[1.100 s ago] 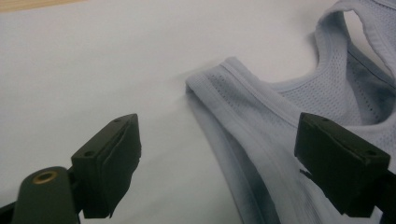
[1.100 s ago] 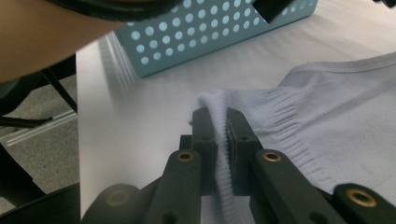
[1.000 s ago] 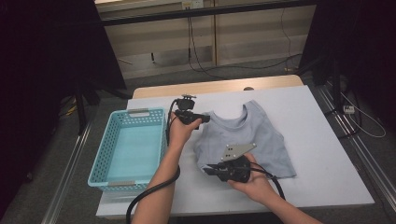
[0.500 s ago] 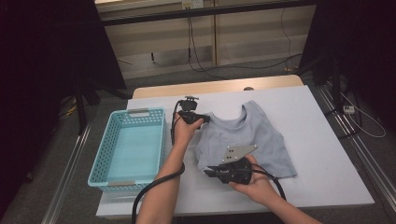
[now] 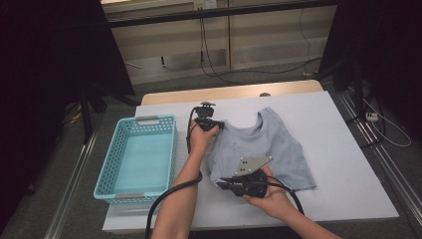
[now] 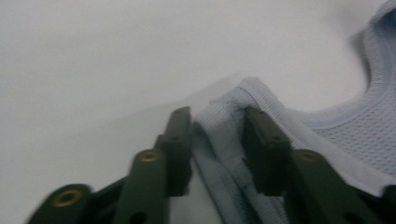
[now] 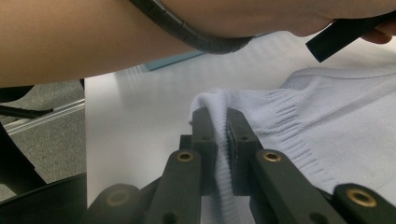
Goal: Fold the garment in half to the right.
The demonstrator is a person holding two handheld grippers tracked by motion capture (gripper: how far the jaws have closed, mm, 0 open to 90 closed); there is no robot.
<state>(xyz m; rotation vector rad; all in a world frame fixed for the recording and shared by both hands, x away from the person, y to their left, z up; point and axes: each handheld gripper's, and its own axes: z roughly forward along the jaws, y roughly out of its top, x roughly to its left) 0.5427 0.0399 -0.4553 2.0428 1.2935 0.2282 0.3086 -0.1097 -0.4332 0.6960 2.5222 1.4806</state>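
Note:
A pale blue knit sleeveless top (image 5: 268,149) lies flat on the white table (image 5: 343,124), neck away from me. My left gripper (image 5: 220,125) is at its far left shoulder strap. In the left gripper view the jaws have just been closing. The strap (image 6: 219,135) is bunched between them and touches both pads around the left gripper (image 6: 217,126). My right gripper (image 5: 222,183) is at the top's near left corner. In the right gripper view the right gripper (image 7: 222,123) is shut on a raised fold of the ribbed hem (image 7: 219,177).
A light blue plastic basket (image 5: 149,121) stands open on the table to the left of the top. My left forearm (image 7: 93,42) and its black cable (image 7: 196,37) cross above the right gripper. Bare table lies to the right of the top.
My left hand has come down onto the strap and its jaws have narrowed around it. The right hand and the hem it grips have stayed put.

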